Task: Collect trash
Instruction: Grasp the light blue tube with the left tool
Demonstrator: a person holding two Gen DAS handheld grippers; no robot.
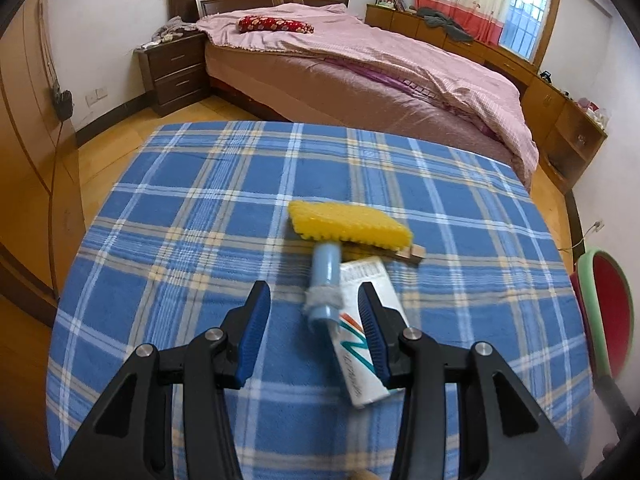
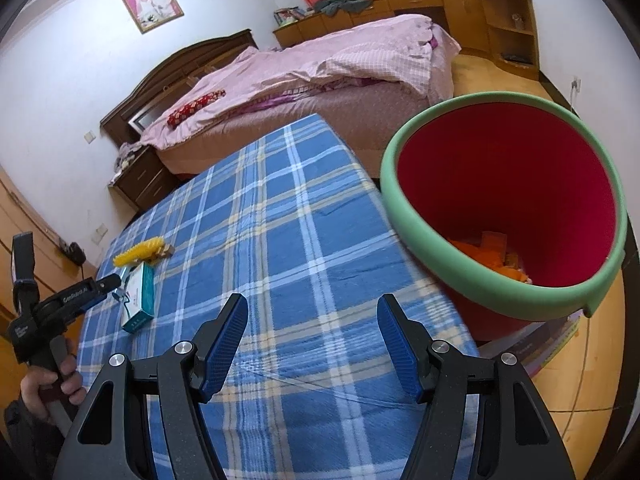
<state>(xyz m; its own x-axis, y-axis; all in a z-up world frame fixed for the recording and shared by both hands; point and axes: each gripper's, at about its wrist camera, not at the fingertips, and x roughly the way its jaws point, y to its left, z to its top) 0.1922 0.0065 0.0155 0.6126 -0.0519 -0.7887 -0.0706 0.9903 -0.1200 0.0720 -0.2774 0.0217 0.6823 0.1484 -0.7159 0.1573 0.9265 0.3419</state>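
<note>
Left gripper (image 1: pixel 314 310), jaws apart, straddles a blue tube (image 1: pixel 325 280) beside a white carton (image 1: pixel 362 332); right gripper (image 2: pixel 312 320), also spread wide, faces a red bin (image 2: pixel 508 184).

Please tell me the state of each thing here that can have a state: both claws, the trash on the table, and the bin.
Left claw: open, around the light blue plastic tube.
Right claw: open, holding nothing.
Light blue plastic tube: lying on the checked cloth.
White cardboard box: closed, lying flat.
Yellow ridged sponge: lying flat.
Red bin with green rim: open, some orange scraps inside.
</note>
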